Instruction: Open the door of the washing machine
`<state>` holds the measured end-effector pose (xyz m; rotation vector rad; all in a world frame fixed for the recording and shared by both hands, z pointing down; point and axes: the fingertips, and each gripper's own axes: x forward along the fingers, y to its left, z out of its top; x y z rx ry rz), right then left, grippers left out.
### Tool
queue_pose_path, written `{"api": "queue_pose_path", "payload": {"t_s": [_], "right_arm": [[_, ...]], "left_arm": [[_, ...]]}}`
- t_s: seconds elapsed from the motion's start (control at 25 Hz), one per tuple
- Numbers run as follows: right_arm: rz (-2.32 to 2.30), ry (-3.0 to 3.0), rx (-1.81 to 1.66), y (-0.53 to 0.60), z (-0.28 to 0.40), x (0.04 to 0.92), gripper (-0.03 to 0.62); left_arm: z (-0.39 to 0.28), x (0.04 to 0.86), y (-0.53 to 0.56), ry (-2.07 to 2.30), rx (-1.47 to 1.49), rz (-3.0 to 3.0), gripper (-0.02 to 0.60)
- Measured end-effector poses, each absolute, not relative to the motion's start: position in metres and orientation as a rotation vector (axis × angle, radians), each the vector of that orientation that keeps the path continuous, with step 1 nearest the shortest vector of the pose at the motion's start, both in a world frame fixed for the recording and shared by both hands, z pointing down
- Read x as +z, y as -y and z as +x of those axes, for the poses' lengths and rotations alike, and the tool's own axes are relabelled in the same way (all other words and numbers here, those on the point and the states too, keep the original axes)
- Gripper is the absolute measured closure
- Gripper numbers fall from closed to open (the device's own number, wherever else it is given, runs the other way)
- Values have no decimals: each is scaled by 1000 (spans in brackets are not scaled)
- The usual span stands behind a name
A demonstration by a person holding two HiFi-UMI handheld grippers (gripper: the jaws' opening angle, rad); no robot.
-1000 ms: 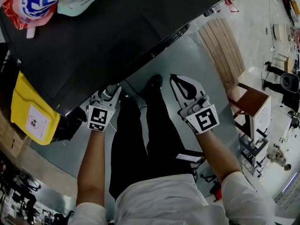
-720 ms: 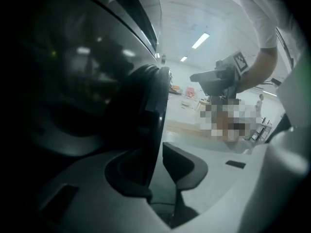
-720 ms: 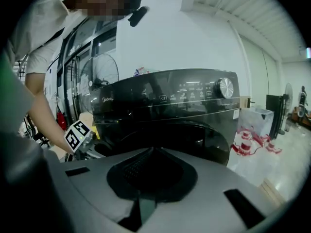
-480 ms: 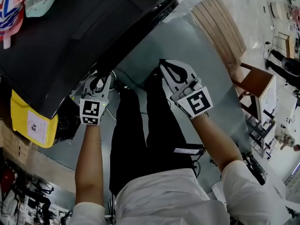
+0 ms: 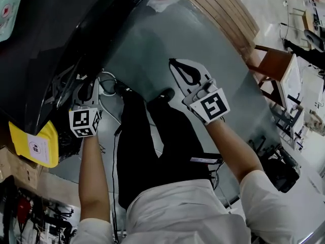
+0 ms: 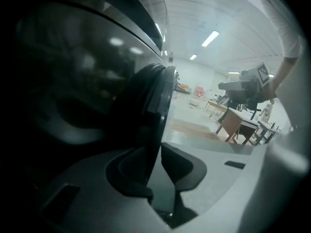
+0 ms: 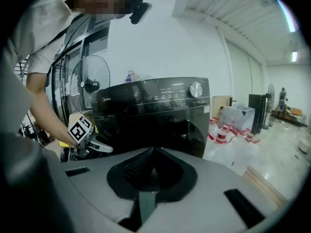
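Note:
The black washing machine (image 5: pixel 51 44) fills the top left of the head view, and its control panel shows in the right gripper view (image 7: pixel 155 98). My left gripper (image 5: pixel 86 88) is at its front. In the left gripper view the round door's (image 6: pixel 97 96) dark rim (image 6: pixel 158 96) runs between the jaws of this gripper (image 6: pixel 154 147), which are shut on it. My right gripper (image 5: pixel 175 65) hangs over the grey floor to the right of the machine. Its tips (image 7: pixel 153 152) meet and hold nothing.
A yellow container (image 5: pixel 33 146) leans beside the machine at the left. Cables (image 5: pixel 109 83) lie on the floor near the left gripper. A slatted wooden board (image 5: pixel 223 14) and a brown table (image 5: pixel 274 65) stand to the right. Red-and-white items (image 7: pixel 226 132) sit on the floor beyond the machine.
The left jaws, open a second ago, have closed on the door's rim. The right gripper stayed shut and shifted a little. The head view swung, so the machine now sits further left.

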<state>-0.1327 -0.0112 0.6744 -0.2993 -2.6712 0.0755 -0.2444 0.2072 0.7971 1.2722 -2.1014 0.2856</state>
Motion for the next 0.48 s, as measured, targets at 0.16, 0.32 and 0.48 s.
{"api": "queue_pose_path", "payload": {"t_s": [0.16,0.32,0.48], "right_arm": [[-240,2632,122,31,-92,691,562],[-179,2613,154,54,-55,694,562],[-106,2664,128,88,-19,690,562]], "left_arm": [[-241,802,-207,2148,281,1200,497],[-227,804,-204,2159,249,1149,497],[-171,808,-177,2125,204,1170,500]]}}
